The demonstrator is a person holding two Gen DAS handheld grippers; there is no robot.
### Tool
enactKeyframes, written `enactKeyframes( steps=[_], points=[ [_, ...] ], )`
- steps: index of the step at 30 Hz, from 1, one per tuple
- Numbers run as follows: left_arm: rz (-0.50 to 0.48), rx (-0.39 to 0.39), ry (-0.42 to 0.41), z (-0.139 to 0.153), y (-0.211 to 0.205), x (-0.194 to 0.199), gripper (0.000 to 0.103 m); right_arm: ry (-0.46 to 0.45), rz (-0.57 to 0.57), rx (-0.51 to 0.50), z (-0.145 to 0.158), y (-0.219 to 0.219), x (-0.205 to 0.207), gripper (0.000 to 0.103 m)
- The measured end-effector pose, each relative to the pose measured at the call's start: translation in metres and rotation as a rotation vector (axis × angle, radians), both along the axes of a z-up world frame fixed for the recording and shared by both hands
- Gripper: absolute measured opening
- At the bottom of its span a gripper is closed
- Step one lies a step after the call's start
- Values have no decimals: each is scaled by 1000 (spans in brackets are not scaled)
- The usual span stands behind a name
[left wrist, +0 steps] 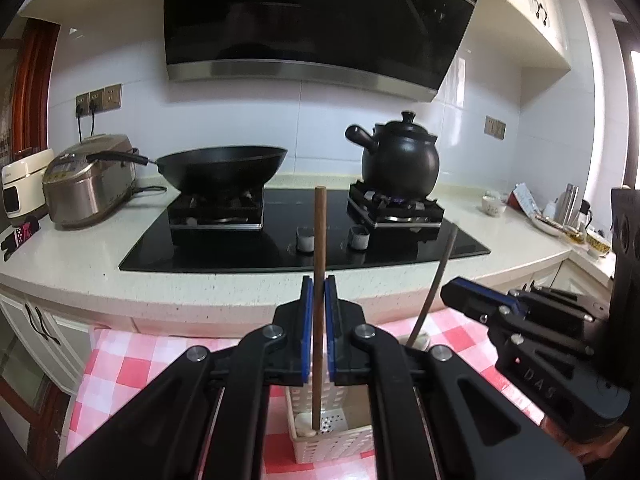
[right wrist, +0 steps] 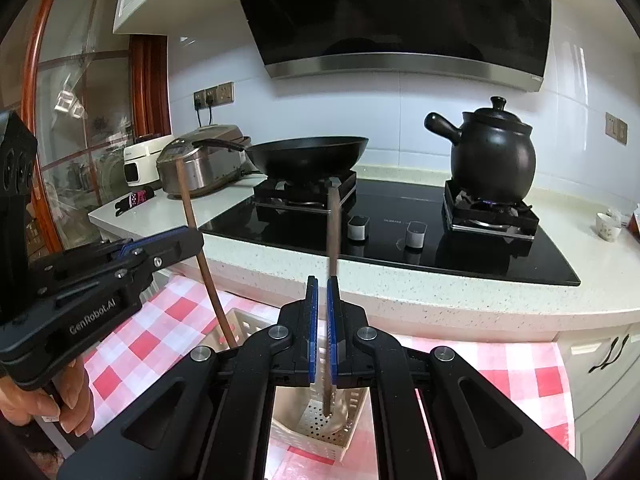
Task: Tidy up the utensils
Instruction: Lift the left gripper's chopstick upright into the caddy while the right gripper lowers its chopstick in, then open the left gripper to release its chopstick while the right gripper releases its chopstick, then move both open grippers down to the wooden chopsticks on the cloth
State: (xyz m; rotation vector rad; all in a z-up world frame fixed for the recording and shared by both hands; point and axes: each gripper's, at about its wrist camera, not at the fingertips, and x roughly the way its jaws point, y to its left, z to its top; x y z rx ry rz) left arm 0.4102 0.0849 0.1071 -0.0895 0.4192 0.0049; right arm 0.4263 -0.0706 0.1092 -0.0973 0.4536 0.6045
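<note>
We have a utensil in each tool, both standing upright over the white perforated plastic utensil basket point(left wrist: 320, 446) that sits on the red-and-white checked cloth point(left wrist: 128, 364), at its edge nearest the speckled stone counter point(left wrist: 80, 276). The left gripper point(left wrist: 319, 320) is clamped narrow on a round brown wooden handle point(left wrist: 319, 240), whose lower end already reaches the basket's drilled floor. The right gripper point(right wrist: 322, 320) is likewise pinched tight on a flat grey metal handle point(right wrist: 333, 232) — its tip down inside the same basket point(right wrist: 316, 436).

We judge this the placing step, nearly done. Next we would ease each pair of jaws apart — one at a time — so the handles lean against the basket wall instead of toppling, then draw both tools up clear.
</note>
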Motion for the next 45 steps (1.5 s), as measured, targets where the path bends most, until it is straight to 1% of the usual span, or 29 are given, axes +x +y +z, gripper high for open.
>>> enactKeyframes(
  steps=[2,4,6,9,12,13,15,18,24,28,29,31,32,35,40,45],
  points=[
    [6,1,14,-5,2,2,11,8,10,3,-1,2,1,5],
    [26,-3,20,-9,6,1,25,12,8,8,-1,3,1,5],
    [46,-7,21,-9,11,-3,30,8,3,10,1,1,-1,5],
    [72,-9,2,-5,18,-15,44,-5,-2,13,7,-4,-11,5],
    [93,-10,-17,0,23,-33,48,-16,-10,15,14,-14,-23,5],
    [99,-9,-22,1,24,-39,54,-20,-14,13,15,-18,-29,5],
    [115,-5,-36,3,25,-52,59,-25,-20,8,17,-25,-37,5],
    [129,1,-38,4,25,-68,63,-27,-37,-2,17,-37,-51,5],
    [168,-45,-31,-8,37,-115,68,-15,-60,21,12,-67,-83,7],
    [167,-81,-22,-21,40,-145,78,11,-74,32,-2,-85,-109,9],
    [163,-89,-23,-26,39,-154,79,15,-74,33,-5,-87,-113,10],
    [157,-96,-22,-36,36,-168,83,28,-75,31,-16,-92,-126,12],
    [154,-97,-16,-43,34,-176,84,35,-75,30,-20,-94,-130,12],
    [145,-100,13,-63,26,-193,85,75,-80,35,-40,-98,-142,19],
    [152,-120,44,-96,18,-217,85,154,-81,18,-79,-98,-156,19],
    [145,-122,98,-128,9,-227,85,230,-70,-15,-116,-88,-163,19]
  ],
)
